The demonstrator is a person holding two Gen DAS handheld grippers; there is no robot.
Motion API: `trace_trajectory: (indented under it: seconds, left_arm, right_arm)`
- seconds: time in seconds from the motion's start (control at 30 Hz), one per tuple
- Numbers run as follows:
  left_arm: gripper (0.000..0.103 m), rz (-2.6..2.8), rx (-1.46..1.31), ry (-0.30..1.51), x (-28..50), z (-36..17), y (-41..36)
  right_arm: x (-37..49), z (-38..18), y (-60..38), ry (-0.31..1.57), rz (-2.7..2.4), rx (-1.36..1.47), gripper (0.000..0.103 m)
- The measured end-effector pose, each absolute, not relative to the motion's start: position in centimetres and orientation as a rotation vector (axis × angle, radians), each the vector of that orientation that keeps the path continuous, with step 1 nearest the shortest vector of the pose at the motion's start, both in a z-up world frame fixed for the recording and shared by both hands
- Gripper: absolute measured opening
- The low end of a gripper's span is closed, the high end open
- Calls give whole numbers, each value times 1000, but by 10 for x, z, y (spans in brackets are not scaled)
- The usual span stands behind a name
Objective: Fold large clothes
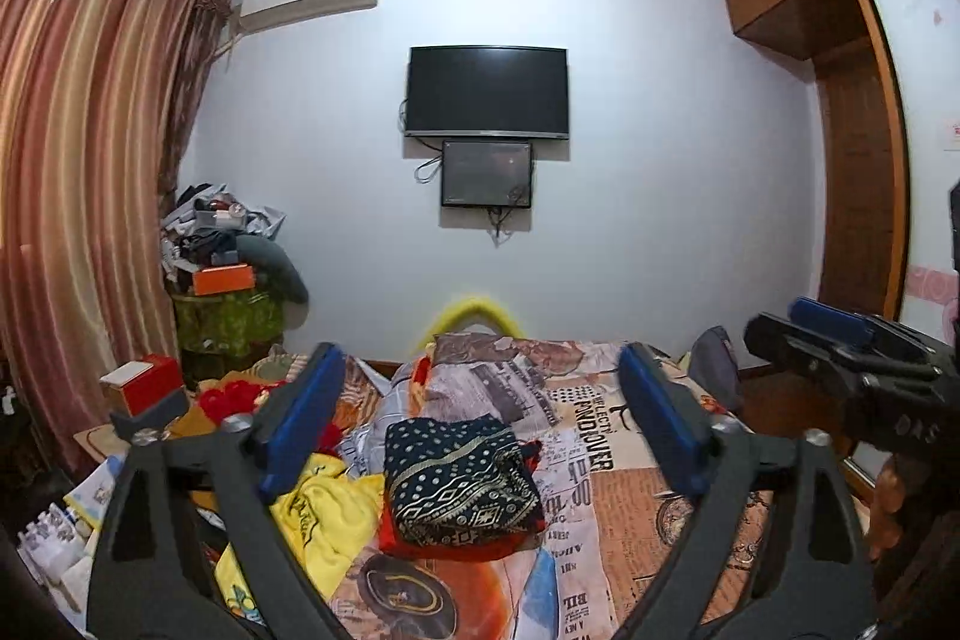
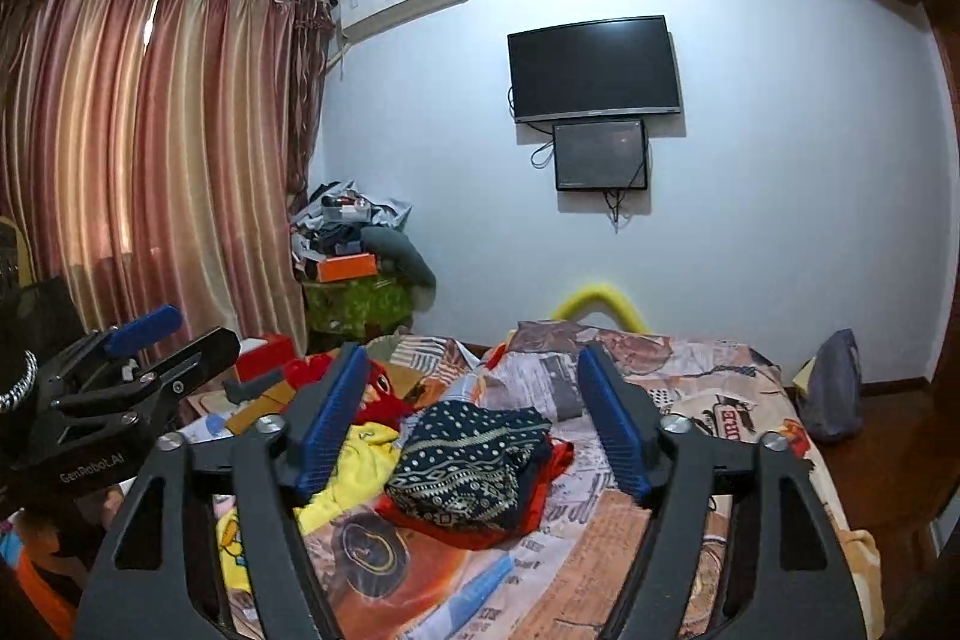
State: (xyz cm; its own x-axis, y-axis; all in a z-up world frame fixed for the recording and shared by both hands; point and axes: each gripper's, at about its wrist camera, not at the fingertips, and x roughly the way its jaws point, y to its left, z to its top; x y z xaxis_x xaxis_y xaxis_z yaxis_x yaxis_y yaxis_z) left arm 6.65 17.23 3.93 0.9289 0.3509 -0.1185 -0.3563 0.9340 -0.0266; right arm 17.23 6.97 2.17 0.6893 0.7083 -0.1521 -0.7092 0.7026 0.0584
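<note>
A: Your left gripper (image 1: 480, 436) and right gripper (image 2: 474, 418)?
B: Both spread wide, holding nothing, above the bed (image 1: 630, 496).
A: The clothes?
B: Folded navy patterned garment (image 1: 459, 478) lies mid-bed; yellow garment (image 1: 327, 514) beside it.

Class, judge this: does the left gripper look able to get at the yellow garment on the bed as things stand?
Probably yes. The left gripper is open and holds nothing, and the yellow garment lies uncovered beside the folded navy patterned garment, nothing between.
</note>
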Motion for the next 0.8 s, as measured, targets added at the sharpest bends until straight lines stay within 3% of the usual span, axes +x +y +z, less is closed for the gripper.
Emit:
trace_trajectory:
  seconds: [0.23, 0.8]
  left_arm:
    - [99, 354, -89, 139, 65, 29, 174]
    - [99, 355, -128, 172, 67, 17, 187]
  right_arm:
    - [165, 17, 71, 184, 739, -2, 92]
    - [163, 9, 65, 241, 731, 11, 93]
